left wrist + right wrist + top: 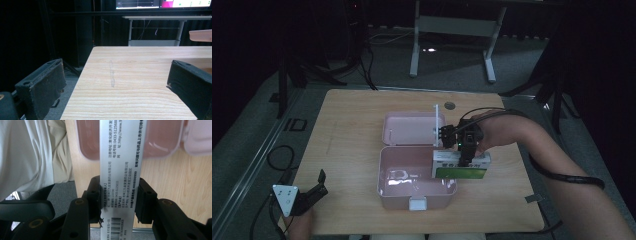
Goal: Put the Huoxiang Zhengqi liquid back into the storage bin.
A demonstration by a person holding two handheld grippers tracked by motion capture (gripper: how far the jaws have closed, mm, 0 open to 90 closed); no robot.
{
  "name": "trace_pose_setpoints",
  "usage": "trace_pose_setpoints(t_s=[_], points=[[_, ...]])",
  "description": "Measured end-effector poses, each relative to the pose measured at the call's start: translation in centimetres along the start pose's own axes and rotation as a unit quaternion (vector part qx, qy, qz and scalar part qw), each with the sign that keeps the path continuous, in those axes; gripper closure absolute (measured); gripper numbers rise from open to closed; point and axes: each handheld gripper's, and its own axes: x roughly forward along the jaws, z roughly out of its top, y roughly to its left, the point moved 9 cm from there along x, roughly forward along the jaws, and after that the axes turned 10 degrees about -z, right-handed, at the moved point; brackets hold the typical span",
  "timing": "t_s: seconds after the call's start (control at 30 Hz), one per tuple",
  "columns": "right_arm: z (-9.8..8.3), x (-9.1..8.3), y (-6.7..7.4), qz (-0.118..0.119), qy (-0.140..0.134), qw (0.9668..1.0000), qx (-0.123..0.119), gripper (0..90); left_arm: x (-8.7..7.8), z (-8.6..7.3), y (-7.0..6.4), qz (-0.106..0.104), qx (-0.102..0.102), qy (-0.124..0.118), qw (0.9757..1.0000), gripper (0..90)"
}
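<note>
A white and green carton (462, 166) hangs over the right rim of the open pink box (387, 172), held flat by my right gripper (463, 157), which is shut on it from above. In the right gripper view the carton's printed white side (120, 170) runs up between the two black fingers (145, 200), with the pink box (160, 142) beneath. The box's lid (409, 129) lies folded back behind it. My left gripper (314, 187) rests at the table's front left corner, open, its fingers (45, 85) wide apart over bare wood.
The wooden table (352, 115) has free room on its left and far sides. A small round disc (449, 105) lies near the far edge. A white desk frame (452, 30) stands on the floor beyond. Cables trail at the left.
</note>
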Motion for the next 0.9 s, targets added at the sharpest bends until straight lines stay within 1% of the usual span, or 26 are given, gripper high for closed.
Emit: trace_pose_setpoints(t_s=[0.2,0.37,0.5,0.53,0.77,0.9], points=[[2.6,-0.2,0.4,0.001,-0.001,0.9998,-0.022,62.2,0.0,0.0,0.0,-0.001,-0.001,-0.001,1.0000,2.0],[4.2,-0.4,0.7,-0.001,0.002,0.9995,-0.030,62.2,0.0,0.0,0.0,-0.002,-0.001,-0.001,1.0000,2.0],[5.2,-0.4,0.7,-0.001,-0.003,0.9995,-0.033,62.2,0.0,0.0,0.0,-0.003,-0.002,-0.002,1.0000,2.0],[5.4,-0.3,0.7,0.000,-0.007,0.9994,-0.033,62.2,0.0,0.0,0.0,-0.003,-0.002,-0.001,1.0000,2.0],[6.7,0.8,1.1,0.002,-0.005,0.9991,-0.043,62.2,0.0,0.0,0.0,-0.003,0.000,0.000,1.0000,2.0],[7.5,1.3,1.3,0.006,-0.011,0.9988,-0.048,62.2,0.0,0.0,0.0,-0.003,0.000,0.000,1.0000,2.0]])
